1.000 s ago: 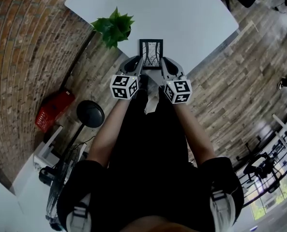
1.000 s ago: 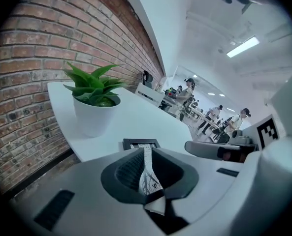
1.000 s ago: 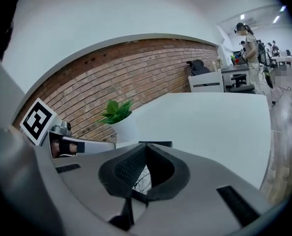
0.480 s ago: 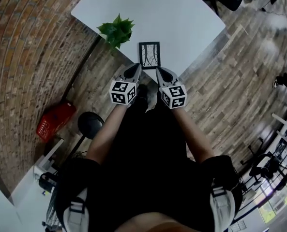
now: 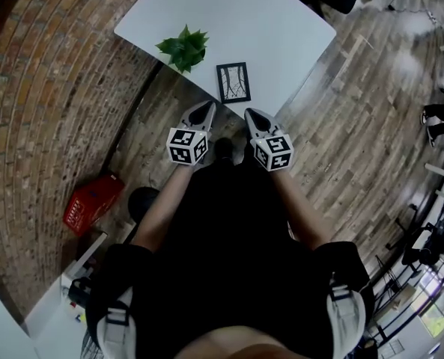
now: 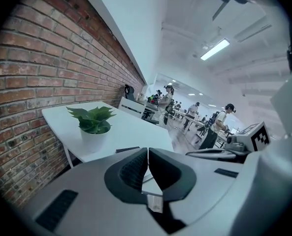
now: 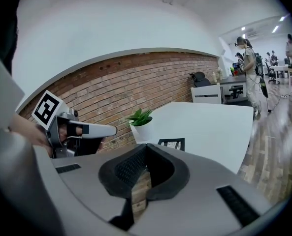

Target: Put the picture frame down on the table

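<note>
The picture frame (image 5: 233,82), black-edged with a pale print, lies flat on the white table (image 5: 236,21) near its front edge; it also shows as a dark strip (image 7: 172,144) in the right gripper view. Both grippers hang off the table, short of the frame. My left gripper (image 5: 207,107) is shut with nothing in it, its jaw tips meeting (image 6: 147,150). My right gripper (image 5: 251,114) is shut and empty too (image 7: 146,146). In the right gripper view the left gripper (image 7: 69,129) shows at the left, held by a hand.
A potted green plant (image 5: 184,48) stands on the table left of the frame. A brick wall (image 5: 49,88) runs along the left. On the wooden floor are a red basket (image 5: 92,203) and a black round stool (image 5: 142,199). People stand at desks (image 6: 219,127) far off.
Both grippers have let go of the frame and drawn back toward the person's body. The frame stays on the table and now sits farther from the jaws.
</note>
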Demonstrator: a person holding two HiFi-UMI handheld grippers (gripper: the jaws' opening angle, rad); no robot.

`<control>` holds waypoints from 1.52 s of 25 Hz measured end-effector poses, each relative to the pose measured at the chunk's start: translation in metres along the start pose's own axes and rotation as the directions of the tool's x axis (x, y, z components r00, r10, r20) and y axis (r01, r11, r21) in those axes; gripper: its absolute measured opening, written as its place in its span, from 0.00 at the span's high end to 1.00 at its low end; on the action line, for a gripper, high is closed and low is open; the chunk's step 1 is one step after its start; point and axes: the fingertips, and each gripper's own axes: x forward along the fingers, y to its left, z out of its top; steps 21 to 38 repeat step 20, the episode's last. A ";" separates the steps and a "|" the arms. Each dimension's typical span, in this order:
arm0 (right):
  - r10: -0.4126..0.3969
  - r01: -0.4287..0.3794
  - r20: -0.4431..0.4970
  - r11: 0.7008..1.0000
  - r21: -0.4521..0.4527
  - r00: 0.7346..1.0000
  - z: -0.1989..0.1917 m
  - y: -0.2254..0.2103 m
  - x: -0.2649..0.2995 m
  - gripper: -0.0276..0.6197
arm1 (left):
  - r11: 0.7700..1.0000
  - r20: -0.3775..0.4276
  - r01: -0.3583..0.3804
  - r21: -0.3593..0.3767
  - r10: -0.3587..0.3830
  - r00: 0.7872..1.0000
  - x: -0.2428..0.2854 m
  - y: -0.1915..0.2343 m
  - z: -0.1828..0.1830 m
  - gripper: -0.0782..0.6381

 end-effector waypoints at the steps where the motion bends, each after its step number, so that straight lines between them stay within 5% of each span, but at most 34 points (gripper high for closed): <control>1: -0.005 0.005 0.004 1.000 -0.002 1.000 -0.001 0.003 -0.002 0.96 | 1.000 0.003 0.004 0.003 -0.004 1.000 -0.003 0.000 0.000 0.85; 11: -0.061 0.061 0.022 0.998 -0.018 0.998 -0.008 0.017 -0.020 0.96 | 0.999 0.005 0.027 0.020 -0.027 1.000 -0.033 0.000 -0.009 0.85; 38: -0.054 0.055 0.028 0.998 -0.038 0.998 -0.006 0.030 -0.023 0.96 | 0.999 0.010 0.029 -0.031 -0.029 1.000 -0.049 0.002 -0.018 0.85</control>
